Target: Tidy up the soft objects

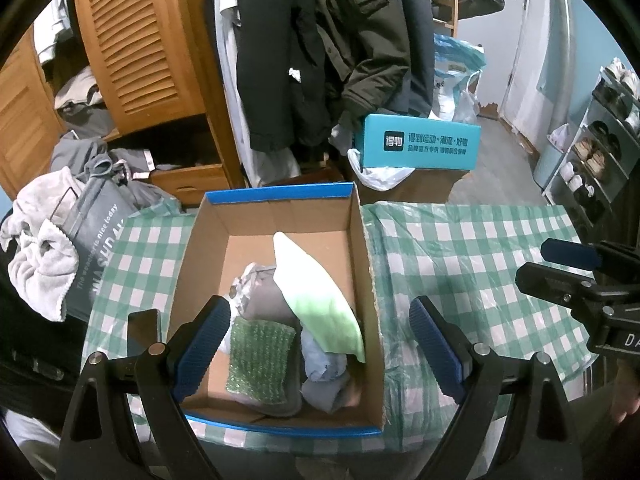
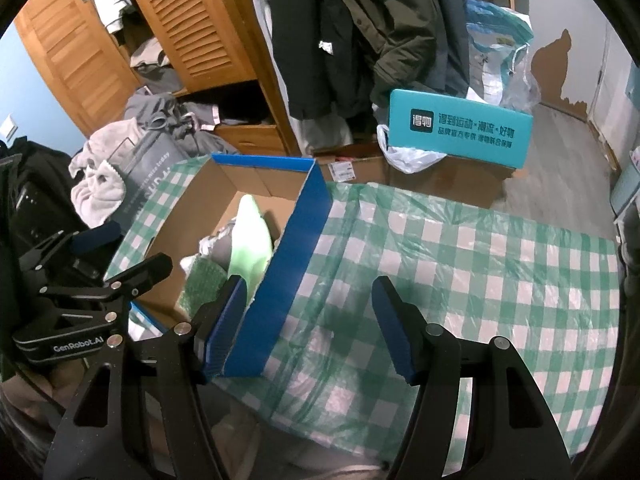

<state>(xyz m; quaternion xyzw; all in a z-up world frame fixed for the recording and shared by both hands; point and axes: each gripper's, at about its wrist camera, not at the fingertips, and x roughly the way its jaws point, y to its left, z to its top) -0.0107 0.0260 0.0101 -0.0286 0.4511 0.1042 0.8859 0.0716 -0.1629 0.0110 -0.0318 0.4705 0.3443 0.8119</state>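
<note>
An open cardboard box with blue outer walls (image 1: pixel 362 248) (image 2: pixel 288 256) sits on a table with a green checked cloth (image 1: pixel 472 248) (image 2: pixel 460 264). Inside lie a white-to-green soft pad (image 1: pixel 320 300) (image 2: pixel 250 232), a green sparkly sponge cloth (image 1: pixel 260 360) (image 2: pixel 202 284), a grey rolled cloth (image 1: pixel 264 300) and a light blue bundle (image 1: pixel 324 364). My left gripper (image 1: pixel 320 352) is open and empty above the box. My right gripper (image 2: pixel 310 328) is open and empty, over the cloth beside the box's right wall.
A dark phone (image 1: pixel 142 332) lies left of the box. A grey bag with towels (image 1: pixel 80 240) stands at the table's left. A teal box (image 1: pixel 420 146) (image 2: pixel 460 132), hanging coats (image 1: pixel 320 48) and a wooden wardrobe (image 1: pixel 132 40) lie beyond. Shoe shelves (image 1: pixel 600 132) stand at right.
</note>
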